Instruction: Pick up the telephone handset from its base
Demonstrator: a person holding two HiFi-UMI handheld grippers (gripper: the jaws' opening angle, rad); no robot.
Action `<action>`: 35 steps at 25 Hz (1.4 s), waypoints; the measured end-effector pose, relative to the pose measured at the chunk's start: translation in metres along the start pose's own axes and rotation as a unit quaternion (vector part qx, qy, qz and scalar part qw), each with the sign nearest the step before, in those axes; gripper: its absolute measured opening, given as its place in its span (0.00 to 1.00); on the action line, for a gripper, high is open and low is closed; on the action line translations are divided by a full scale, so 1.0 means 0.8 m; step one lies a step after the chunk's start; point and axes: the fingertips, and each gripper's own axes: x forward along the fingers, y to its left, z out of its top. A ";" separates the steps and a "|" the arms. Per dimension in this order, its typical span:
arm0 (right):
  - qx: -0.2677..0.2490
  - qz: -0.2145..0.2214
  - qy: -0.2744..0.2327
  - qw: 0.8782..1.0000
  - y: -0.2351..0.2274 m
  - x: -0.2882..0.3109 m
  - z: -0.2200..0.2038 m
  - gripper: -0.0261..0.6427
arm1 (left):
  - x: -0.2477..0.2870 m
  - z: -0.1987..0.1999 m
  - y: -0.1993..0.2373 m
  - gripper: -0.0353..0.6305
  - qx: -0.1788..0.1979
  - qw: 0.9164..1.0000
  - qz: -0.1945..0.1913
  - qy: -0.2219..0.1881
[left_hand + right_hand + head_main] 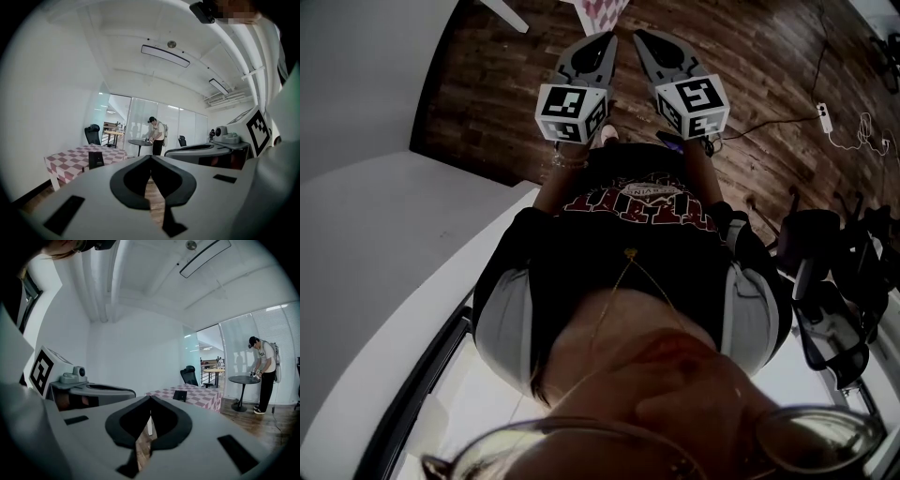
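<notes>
A table with a pink-and-white checkered cloth [70, 159] [201, 392] stands some way ahead; its corner [605, 9] shows at the top of the head view. On it stands a small black object [96, 160] [180, 395], too small to tell whether it is the telephone. My left gripper [607, 39] [150, 157] and right gripper [642, 37] [150, 398] are held side by side in front of the person's body, pointing toward the table. Both have their jaws together with nothing between them. Each is well short of the table.
Dark wooden floor [506, 84] lies between me and the table, with a white wall [366, 66] at the left. A power strip [825, 114] with cables lies on the floor at the right. Farther off, another person [157, 136] [265, 373] stands at a round table beside a black office chair [92, 134].
</notes>
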 end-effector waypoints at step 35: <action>0.007 0.049 0.028 0.998 -0.081 0.181 0.022 0.06 | 0.129 0.025 0.146 0.07 -0.023 0.999 0.043 0.019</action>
